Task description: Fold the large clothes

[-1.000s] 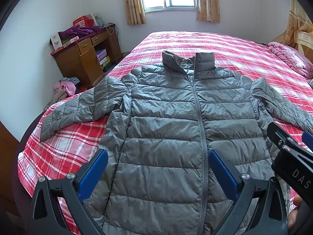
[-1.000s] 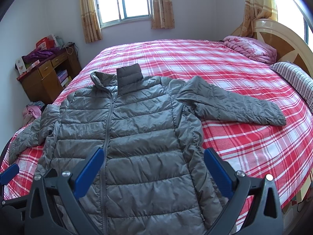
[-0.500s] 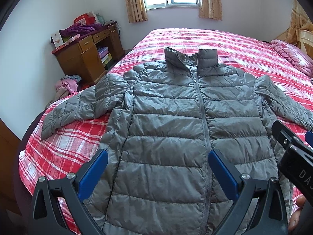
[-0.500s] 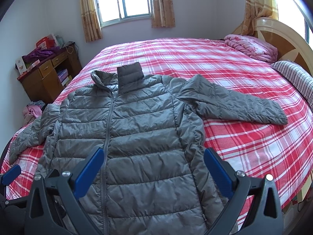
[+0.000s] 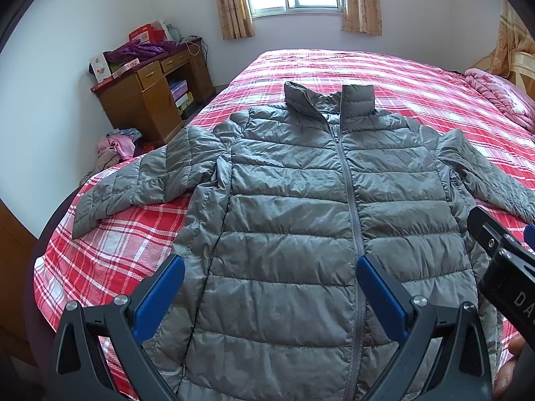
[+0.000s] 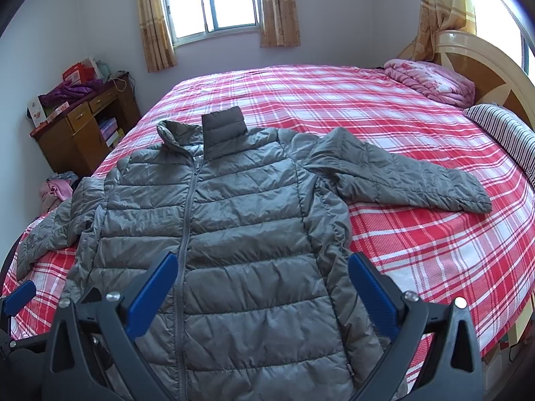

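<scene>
Hovering both tools over the hem, I see the grey puffer jacket point(image 5: 301, 220) lying flat, zipped, face up on the plaid bed point(image 6: 418, 244), sleeves spread. My left gripper point(image 5: 267, 287) and right gripper point(image 6: 260, 284) gape wide, holding nothing. I judge it light, soft and slippery; a pinch at the left cuff point(image 5: 85, 215) or right cuff point(image 6: 468, 197) should hold. That left cuff nears the bed's edge; rightward lies open room.
</scene>
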Action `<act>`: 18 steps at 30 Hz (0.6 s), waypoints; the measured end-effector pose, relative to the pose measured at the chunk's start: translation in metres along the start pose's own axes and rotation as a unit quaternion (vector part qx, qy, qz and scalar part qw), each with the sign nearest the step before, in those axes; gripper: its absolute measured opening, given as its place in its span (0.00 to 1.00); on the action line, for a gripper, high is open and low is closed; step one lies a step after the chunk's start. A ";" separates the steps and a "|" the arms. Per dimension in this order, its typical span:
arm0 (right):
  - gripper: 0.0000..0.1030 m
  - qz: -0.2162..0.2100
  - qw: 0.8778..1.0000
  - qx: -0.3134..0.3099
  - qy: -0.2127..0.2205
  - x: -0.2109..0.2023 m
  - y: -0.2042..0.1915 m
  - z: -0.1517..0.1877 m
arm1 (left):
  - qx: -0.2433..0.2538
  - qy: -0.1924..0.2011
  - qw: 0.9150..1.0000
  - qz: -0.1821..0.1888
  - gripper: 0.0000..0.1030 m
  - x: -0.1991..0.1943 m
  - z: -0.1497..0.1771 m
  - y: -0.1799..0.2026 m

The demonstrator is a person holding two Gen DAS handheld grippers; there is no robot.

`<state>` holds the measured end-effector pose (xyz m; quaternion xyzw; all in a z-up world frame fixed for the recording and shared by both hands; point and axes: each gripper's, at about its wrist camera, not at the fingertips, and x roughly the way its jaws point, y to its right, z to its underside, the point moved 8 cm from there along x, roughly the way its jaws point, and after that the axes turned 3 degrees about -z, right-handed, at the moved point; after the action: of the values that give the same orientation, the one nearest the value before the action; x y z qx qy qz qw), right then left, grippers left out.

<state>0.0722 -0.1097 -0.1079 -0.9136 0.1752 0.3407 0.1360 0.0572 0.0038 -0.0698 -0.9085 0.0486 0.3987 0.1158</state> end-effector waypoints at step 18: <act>1.00 -0.002 1.000 -0.001 0.014 -0.008 0.002 -0.011 | -0.002 -0.001 1.000 -0.003 0.99 0.003 0.000 -0.006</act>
<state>0.0720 -0.1139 -0.0951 -0.9188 0.1752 0.3277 0.1330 0.0607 0.0095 -0.0710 -0.9085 0.0448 0.3994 0.1149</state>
